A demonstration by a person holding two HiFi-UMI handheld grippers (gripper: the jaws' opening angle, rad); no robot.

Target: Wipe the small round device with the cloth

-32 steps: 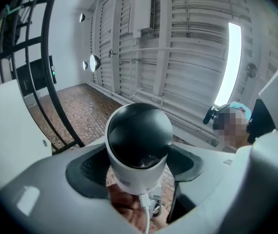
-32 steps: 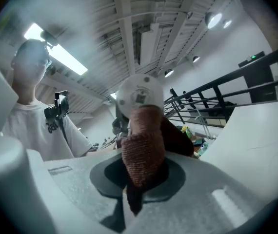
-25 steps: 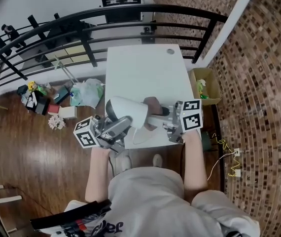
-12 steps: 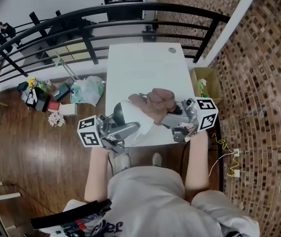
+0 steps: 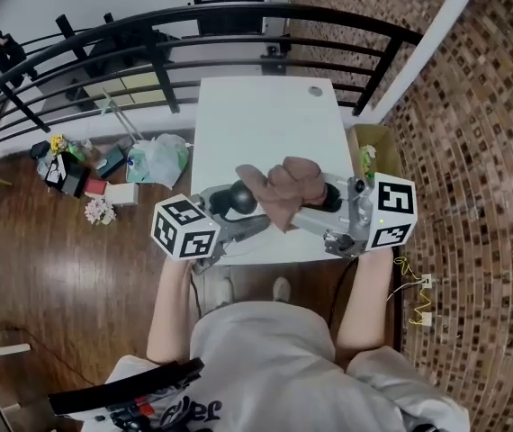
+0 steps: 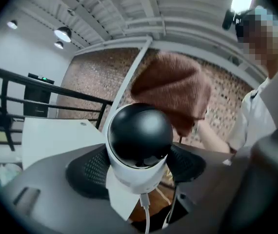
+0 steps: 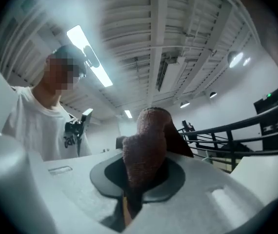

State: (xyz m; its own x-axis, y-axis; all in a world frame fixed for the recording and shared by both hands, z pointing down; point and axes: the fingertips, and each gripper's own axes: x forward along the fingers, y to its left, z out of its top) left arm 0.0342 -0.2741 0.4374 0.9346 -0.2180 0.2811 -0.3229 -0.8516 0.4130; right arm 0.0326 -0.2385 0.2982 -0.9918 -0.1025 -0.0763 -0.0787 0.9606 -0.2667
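Note:
The small round device (image 5: 240, 197), a white body with a glossy black dome, is clamped between the jaws of my left gripper (image 5: 236, 216) above the near edge of the white table (image 5: 261, 124). In the left gripper view the device (image 6: 139, 136) fills the centre with its dome facing the camera and a white cable (image 6: 146, 217) hanging below. My right gripper (image 5: 318, 207) is shut on a brown cloth (image 5: 283, 187), whose bunched end lies against the dome's right side. The right gripper view shows the cloth (image 7: 146, 147) standing up out of the shut jaws.
A black railing (image 5: 238, 25) curves behind the table. An open cardboard box (image 5: 371, 156) stands to the table's right by the brick wall. Bags and small clutter (image 5: 103, 174) lie on the wooden floor at the left. A round grommet (image 5: 311, 92) marks the table's far corner.
The left gripper has dropped and rolled, so the device's black dome now shows instead of its white shell. The right gripper has risen, bringing the cloth up against the device.

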